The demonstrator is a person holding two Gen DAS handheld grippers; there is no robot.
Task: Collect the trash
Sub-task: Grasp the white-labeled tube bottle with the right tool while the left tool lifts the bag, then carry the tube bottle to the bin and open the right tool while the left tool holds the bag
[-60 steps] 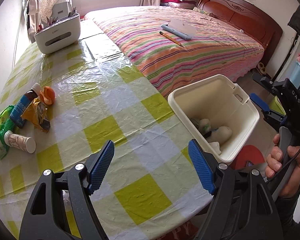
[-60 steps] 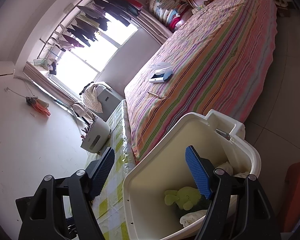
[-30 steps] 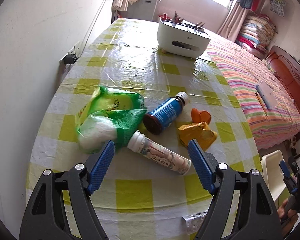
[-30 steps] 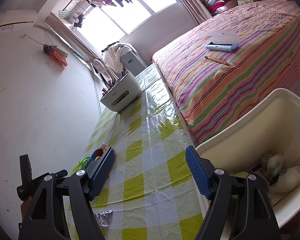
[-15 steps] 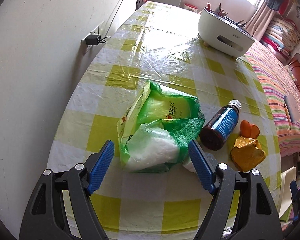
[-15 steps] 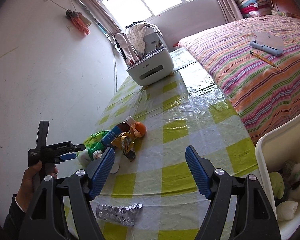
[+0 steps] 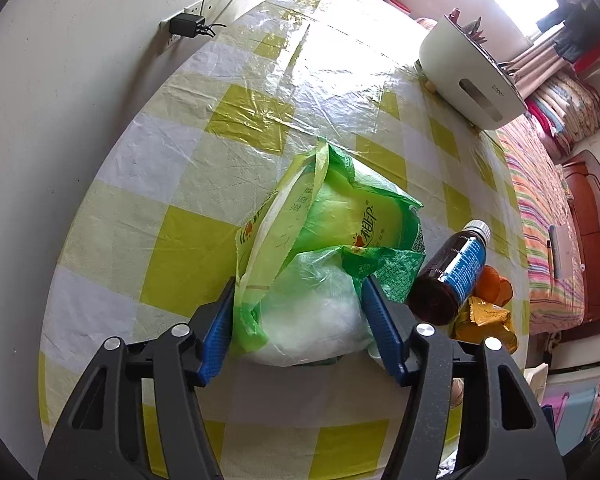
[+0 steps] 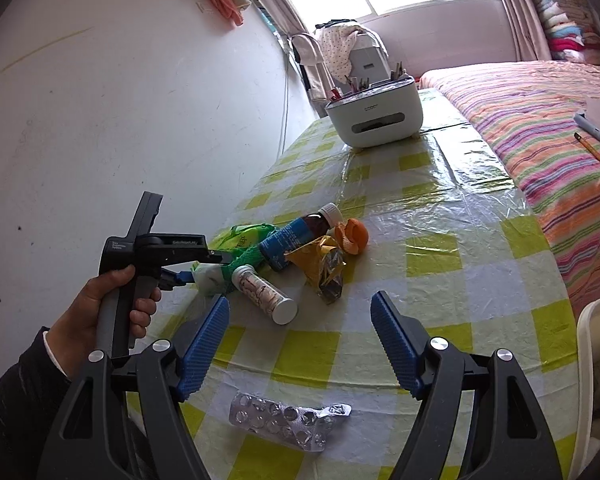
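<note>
A green plastic bag [image 7: 332, 220] with a white wad inside lies on the yellow-checked table [image 7: 180, 168]. My left gripper [image 7: 298, 320] straddles its near end; the jaws are closing and both blue pads touch the bag's sides. In the right wrist view the left gripper [image 8: 184, 276] sits at the bag [image 8: 244, 236], held by a hand. My right gripper [image 8: 300, 336] hovers open and empty above the table. Just below it lies a silver blister pack [image 8: 284, 420]. Beside the bag are a brown bottle [image 8: 296, 232], a white tube [image 8: 266, 294], a yellow wrapper [image 8: 324, 264] and orange peel [image 8: 354, 236].
A white organiser box [image 8: 376, 120] stands at the table's far end. The striped bed [image 8: 540, 120] runs along the right side. The white bin's rim [image 8: 588, 340] shows at the right edge. A charger [image 7: 188, 26] is plugged into the wall on the left.
My left gripper dropped onto the green bag and its jaws narrowed until the pads met it. My right gripper swung left from the bin toward the trash on the table.
</note>
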